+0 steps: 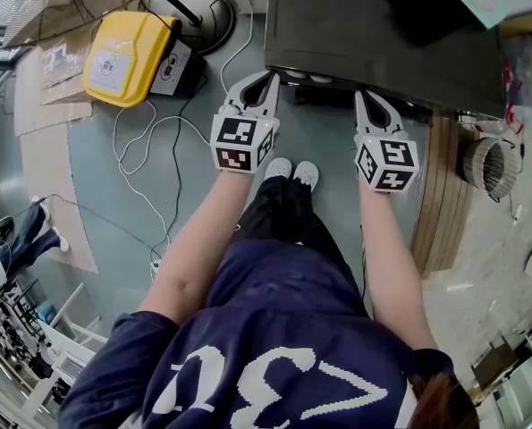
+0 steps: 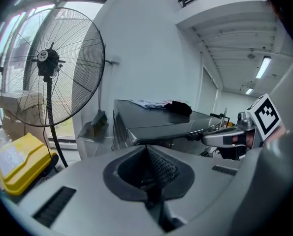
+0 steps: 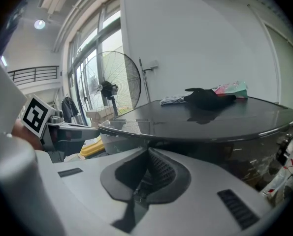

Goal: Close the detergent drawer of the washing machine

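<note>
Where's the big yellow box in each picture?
Head view: the yellow box sits upper left, on the floor.
Left gripper view: lower left corner.
Right gripper view: a small yellow sliver left of centre.
Shared landmark: the washing machine's dark top, in all three.

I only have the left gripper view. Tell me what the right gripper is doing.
Observer: In its own view the right gripper is shut, with nothing between its jaws.
Operator: Give me where both grippers sit against the machine.
Observer: The head view shows both pointing at the front edge of the washing machine, the left gripper by its left corner.
Operator: Name what's off to the machine's right.
Observer: A coiled vent hose lies beside its right side.
</note>
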`<state>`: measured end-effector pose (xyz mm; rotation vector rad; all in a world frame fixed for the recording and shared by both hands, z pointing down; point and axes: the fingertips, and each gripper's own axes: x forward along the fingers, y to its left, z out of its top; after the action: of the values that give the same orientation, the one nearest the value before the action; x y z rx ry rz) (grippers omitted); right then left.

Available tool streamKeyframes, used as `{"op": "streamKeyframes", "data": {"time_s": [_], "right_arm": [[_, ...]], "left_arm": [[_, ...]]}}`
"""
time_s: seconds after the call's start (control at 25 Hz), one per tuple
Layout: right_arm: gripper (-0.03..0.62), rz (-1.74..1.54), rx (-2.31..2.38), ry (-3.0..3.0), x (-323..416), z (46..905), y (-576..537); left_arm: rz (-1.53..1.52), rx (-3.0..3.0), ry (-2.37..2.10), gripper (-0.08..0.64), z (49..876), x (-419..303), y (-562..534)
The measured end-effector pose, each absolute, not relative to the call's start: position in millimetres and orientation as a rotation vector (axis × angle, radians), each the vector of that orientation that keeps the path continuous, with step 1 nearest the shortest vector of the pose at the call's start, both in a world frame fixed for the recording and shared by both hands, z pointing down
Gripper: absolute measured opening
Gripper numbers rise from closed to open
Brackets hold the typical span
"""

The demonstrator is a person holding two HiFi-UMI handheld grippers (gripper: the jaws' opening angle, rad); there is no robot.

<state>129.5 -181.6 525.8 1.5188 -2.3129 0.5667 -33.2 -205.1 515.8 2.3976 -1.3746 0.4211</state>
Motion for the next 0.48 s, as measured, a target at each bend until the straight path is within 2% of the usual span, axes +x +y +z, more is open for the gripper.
{"op": "streamKeyframes", "data": {"time_s": [0.48], "right_arm": [[0.017, 0.525, 1.517, -2.332, 131, 510, -178]], "left_arm": [[0.404, 2.428, -1.391, 0.018, 498, -34, -204]]}}
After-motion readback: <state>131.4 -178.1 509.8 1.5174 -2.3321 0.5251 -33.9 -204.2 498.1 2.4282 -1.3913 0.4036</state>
